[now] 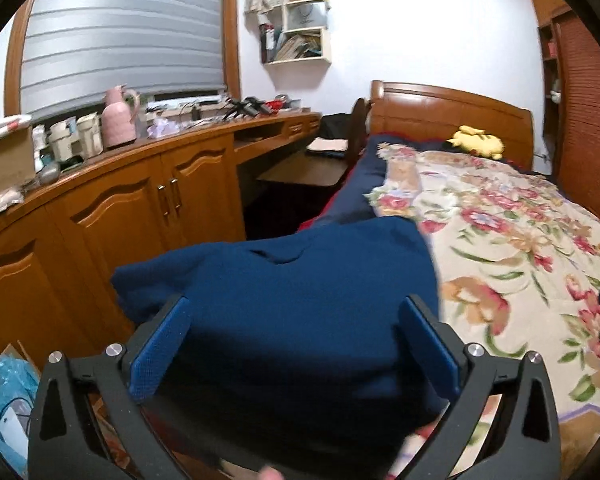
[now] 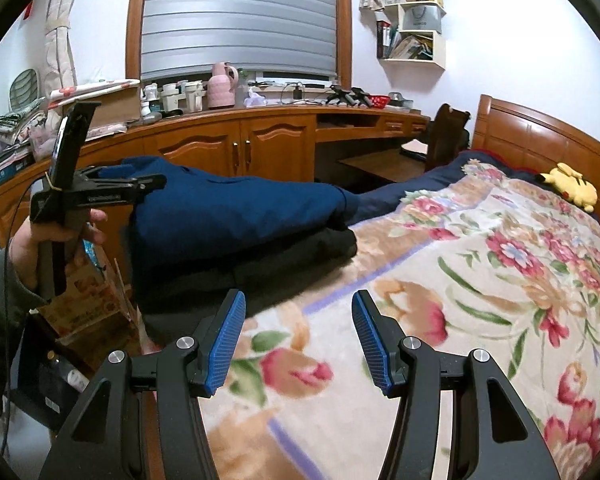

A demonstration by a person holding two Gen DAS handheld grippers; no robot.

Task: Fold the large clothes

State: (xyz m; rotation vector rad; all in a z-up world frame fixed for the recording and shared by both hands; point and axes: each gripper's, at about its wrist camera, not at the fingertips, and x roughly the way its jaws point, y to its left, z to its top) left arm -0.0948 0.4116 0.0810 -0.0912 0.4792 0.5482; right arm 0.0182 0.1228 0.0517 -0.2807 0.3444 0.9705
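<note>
A folded dark blue garment (image 1: 284, 300) lies at the left edge of the bed on the floral blanket (image 1: 512, 240). In the right wrist view the blue garment (image 2: 228, 208) rests on top of a folded black garment (image 2: 284, 264). My left gripper (image 1: 294, 320) is open, its jaws wide apart over the blue garment; it shows from the side in the right wrist view (image 2: 140, 184), lying on the garment's top left. My right gripper (image 2: 298, 340) is open and empty above the blanket (image 2: 460, 280), to the right of the stack.
A wooden cabinet and desk (image 1: 148, 184) with a pink jug (image 1: 118, 118) runs along the left wall. A wooden headboard (image 1: 452, 116) and a yellow plush toy (image 1: 478, 142) are at the bed's far end. Boxes and bags (image 2: 88, 300) stand on the floor beside the bed.
</note>
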